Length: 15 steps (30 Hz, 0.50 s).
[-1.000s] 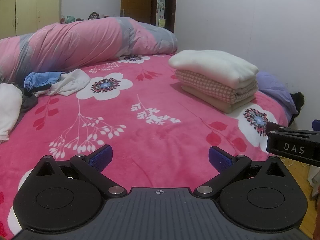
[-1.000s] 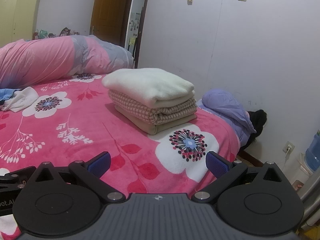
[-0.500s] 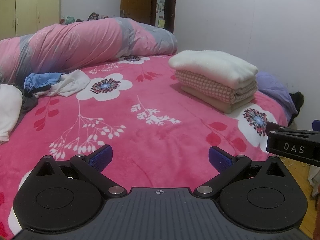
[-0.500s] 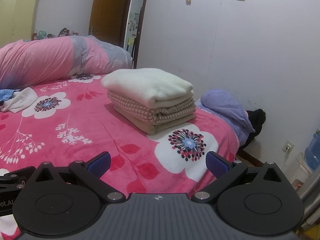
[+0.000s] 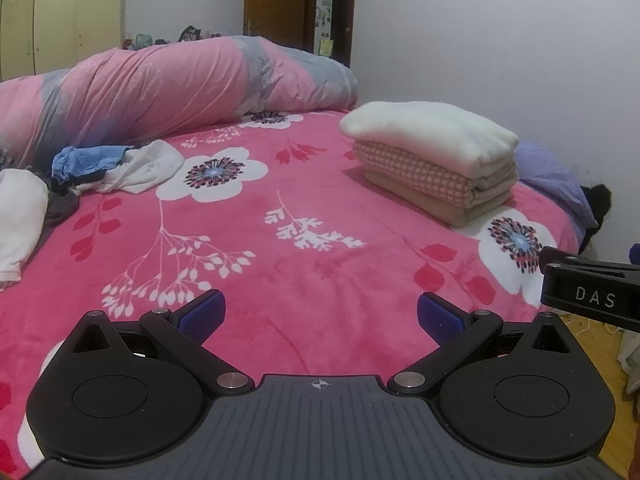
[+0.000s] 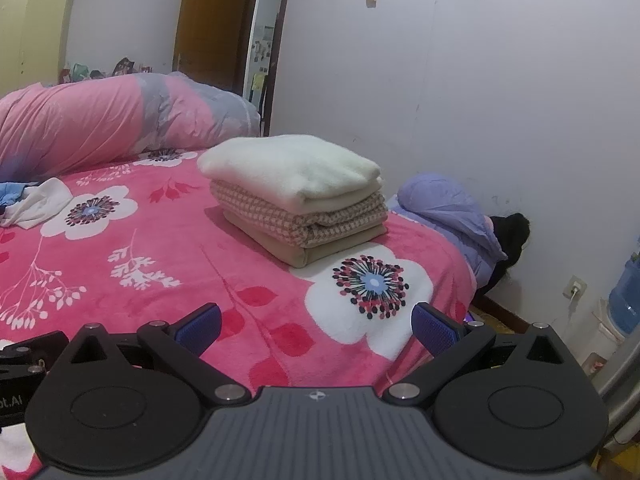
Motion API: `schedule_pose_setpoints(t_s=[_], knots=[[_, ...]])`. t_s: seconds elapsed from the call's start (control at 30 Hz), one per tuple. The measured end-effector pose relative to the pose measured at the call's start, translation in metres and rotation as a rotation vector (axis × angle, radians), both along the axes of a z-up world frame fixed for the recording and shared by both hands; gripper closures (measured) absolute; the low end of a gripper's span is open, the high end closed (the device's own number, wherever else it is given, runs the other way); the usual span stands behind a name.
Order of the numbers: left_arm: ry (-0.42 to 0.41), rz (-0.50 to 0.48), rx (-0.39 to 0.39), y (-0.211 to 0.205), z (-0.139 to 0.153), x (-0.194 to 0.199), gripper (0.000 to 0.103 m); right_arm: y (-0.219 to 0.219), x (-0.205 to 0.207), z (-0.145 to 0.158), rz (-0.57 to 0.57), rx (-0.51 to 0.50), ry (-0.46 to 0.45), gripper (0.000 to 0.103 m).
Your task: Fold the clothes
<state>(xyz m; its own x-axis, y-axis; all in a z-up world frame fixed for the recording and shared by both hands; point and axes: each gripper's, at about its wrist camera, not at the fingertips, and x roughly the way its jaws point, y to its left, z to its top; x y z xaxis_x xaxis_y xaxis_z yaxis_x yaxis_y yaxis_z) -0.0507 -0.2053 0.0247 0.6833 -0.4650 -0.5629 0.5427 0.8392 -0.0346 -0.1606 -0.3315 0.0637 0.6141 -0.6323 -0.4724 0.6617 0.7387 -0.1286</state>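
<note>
Hovering: left gripper [image 5: 319, 314] and right gripper [image 6: 316, 328] are both hanging low over the near edge of the bed [image 5: 320, 248], jaws spread wide, nothing between the blue pads.

Folded stack: three pieces are sitting squared up on the right side of the bed, cream top piece [image 6: 292, 168] on checked middle piece [image 6: 304, 216] on tan bottom piece [image 6: 304, 248] (edges lined up, looking done).

Loose heap: white garment [image 5: 140, 164], blue garment [image 5: 86, 160] and something dark are lying crumpled together at the far left, just in front of the rolled duvet [image 5: 160, 84]; another white piece [image 5: 20, 216] is lying at the left edge, touching the dark bit.

Distance: the heap is sitting well apart from both grippers; the stack is nearer the right one.

Handling (judgement): loose pieces are looking thin, light and floppy, so they are likely sagging and bunching when lifted; the fleecy bedcover is probably gripping fabric rather than letting it slide.

Where to hold (judgement): pinching a single layer at a hem or corner is looking safer than grabbing the middle of the tangle, which may be dragging neighbours along.

Stage: some clothes are lying folded, some are lying unfolded; which piece comes next is not settled by the views.
</note>
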Motion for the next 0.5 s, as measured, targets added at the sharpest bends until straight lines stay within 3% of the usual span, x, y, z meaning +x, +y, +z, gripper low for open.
schedule_pose_setpoints(t_s=[0.5], knots=[[-0.03, -0.062, 0.009, -0.028, 0.007, -0.014, 0.0, -0.023, -0.024, 0.002, -0.077, 0.015, -0.025, 0.0]])
